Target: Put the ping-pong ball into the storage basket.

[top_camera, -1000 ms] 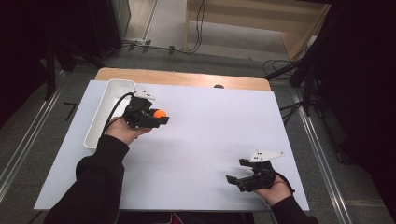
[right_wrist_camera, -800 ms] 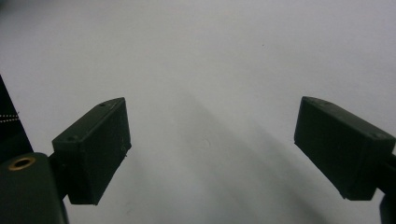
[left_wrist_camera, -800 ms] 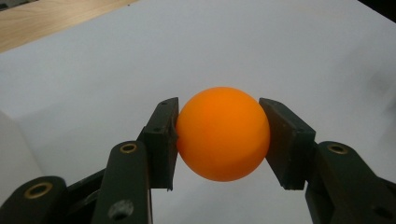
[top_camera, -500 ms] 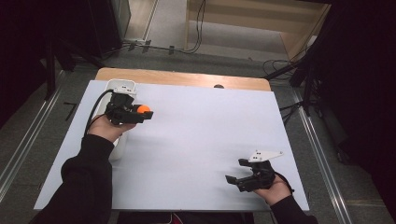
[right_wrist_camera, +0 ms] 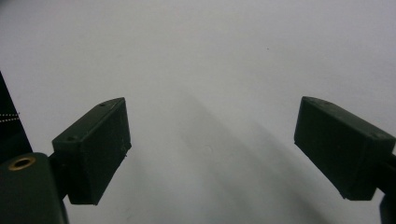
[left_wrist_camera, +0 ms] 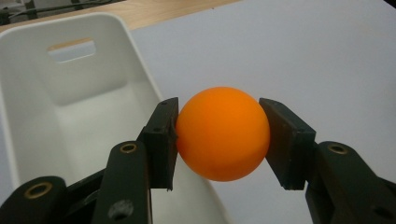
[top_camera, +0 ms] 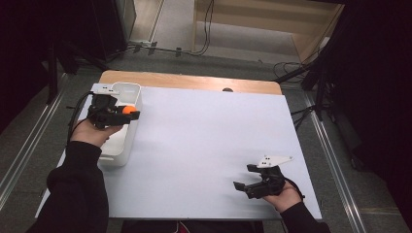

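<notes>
Near the far left corner of the white-covered tabletop (top_camera: 204, 141), the left tongs (top_camera: 130, 113) are clamped on a small round orange ball (left_wrist_camera: 222, 133), held above the right rim of a long white plastic bin (left_wrist_camera: 70, 112). Near the right front edge, the right tongs (top_camera: 244, 178) rest with jaws apart, holding nothing.

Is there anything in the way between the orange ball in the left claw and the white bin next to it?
Nothing visible. The left claw is shut on the round orange ball at the near rim of the white plastic bin. The bin's inside looks bare.
</notes>
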